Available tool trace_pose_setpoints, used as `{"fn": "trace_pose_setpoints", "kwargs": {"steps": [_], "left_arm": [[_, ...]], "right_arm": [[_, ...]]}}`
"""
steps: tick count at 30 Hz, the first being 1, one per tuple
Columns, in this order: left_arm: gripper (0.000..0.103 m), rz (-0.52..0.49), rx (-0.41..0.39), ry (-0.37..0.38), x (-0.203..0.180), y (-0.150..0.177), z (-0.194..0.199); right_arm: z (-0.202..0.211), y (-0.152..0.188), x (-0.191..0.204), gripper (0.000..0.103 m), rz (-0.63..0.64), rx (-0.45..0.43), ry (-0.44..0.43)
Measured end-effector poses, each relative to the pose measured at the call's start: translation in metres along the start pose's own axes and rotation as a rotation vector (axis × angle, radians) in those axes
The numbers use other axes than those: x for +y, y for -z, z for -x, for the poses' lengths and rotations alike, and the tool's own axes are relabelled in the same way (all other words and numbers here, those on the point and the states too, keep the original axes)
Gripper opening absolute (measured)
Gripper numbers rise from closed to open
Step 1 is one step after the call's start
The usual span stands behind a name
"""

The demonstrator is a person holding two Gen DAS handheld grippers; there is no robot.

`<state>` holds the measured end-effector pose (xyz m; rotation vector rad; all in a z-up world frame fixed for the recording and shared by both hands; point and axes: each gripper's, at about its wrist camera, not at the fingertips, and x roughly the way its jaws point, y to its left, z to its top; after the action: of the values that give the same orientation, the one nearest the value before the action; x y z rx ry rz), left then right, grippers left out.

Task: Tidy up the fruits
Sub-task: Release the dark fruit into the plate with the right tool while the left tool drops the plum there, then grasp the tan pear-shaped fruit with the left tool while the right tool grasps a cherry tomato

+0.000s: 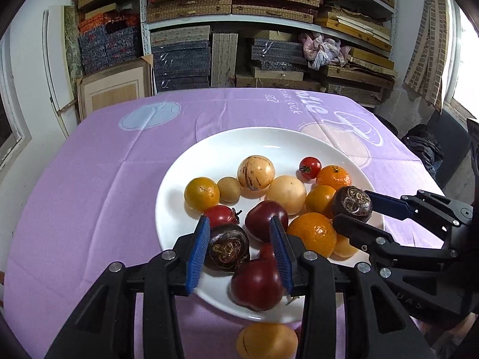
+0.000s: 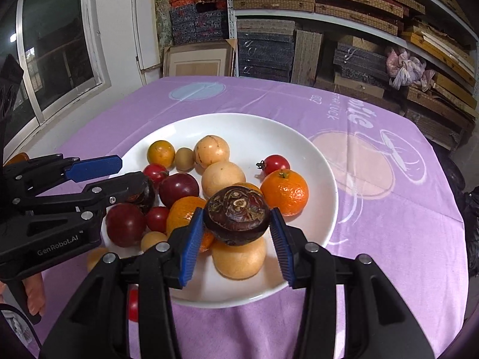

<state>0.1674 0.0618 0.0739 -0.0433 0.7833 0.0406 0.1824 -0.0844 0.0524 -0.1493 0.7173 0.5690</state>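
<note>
On the left, the left gripper [image 1: 239, 245] stands partly open around a dark chestnut [image 1: 229, 246]: its left pad touches, the right pad stands off. Both hover over the near rim of the white plate [image 1: 179, 179]. To the right, the right gripper [image 2: 236, 239] clamps a second chestnut [image 2: 236, 217] above the piled fruit; bare purple cloth [image 1: 89, 179] lies open all round.

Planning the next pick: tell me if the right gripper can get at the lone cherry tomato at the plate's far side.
Probably not yet. The right gripper is shut on a dark chestnut, so it has no free jaws. Otherwise the cherry tomato sits exposed, nothing stacked on it, bare plate beyond.
</note>
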Motion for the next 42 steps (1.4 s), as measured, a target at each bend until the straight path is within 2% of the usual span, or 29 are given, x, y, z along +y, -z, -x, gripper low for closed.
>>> {"fn": "trace_pose_setpoints", "kwargs": {"steps": [1,3,4,5,8,10,13,15,21,23,28,33,37,39,42], "left_arm": [[0.050,0.003,0.004,-0.001,0.001,0.000,-0.003],[0.073,0.007,-0.003,-0.013,0.004,0.001,-0.007],[0.076,0.011,-0.008,-0.021,0.005,0.001,-0.007],[0.077,0.015,-0.010,-0.020,0.006,0.003,-0.006],[0.077,0.025,-0.013,-0.009,0.009,0.007,0.004],[0.082,0.024,-0.030,-0.012,0.012,0.013,0.020],[0.091,0.008,-0.066,-0.034,0.013,0.029,0.047],[0.096,-0.007,-0.075,-0.054,0.012,0.046,0.060],[0.096,-0.056,-0.058,-0.079,0.002,0.091,0.063],[0.096,-0.060,-0.060,-0.076,-0.001,0.098,0.062],[0.096,-0.076,-0.033,-0.086,-0.004,0.099,0.049],[0.096,-0.070,-0.012,-0.076,-0.004,0.096,0.040],[0.100,-0.037,0.022,-0.039,0.002,0.091,0.030],[0.100,-0.046,0.035,-0.064,0.003,0.091,0.028],[0.100,-0.062,0.028,-0.154,0.008,0.090,0.028]], "right_arm": [[-0.002,-0.001,-0.003,0.045,-0.012,-0.001,-0.005],[-0.002,-0.001,-0.011,0.051,-0.035,-0.008,-0.019],[-0.001,0.000,-0.014,0.064,-0.048,-0.011,-0.031],[0.002,0.001,-0.018,0.068,-0.062,-0.022,-0.043],[0.024,0.006,-0.025,0.069,-0.081,-0.066,-0.063],[0.045,0.011,-0.025,0.070,-0.080,-0.099,-0.074],[0.081,0.026,-0.020,0.082,-0.067,-0.160,-0.100],[0.099,0.042,-0.014,0.086,-0.053,-0.187,-0.112],[0.108,0.081,0.001,0.087,-0.046,-0.190,-0.153],[0.105,0.088,0.004,0.092,-0.048,-0.187,-0.163],[0.086,0.093,0.014,0.092,-0.002,-0.110,-0.162],[0.078,0.095,0.013,0.092,-0.008,-0.084,-0.164],[0.073,0.097,0.014,0.092,-0.004,-0.059,-0.160],[0.070,0.097,0.017,0.092,0.007,-0.042,-0.156],[0.067,0.097,0.022,0.092,0.026,-0.030,-0.148]]}}
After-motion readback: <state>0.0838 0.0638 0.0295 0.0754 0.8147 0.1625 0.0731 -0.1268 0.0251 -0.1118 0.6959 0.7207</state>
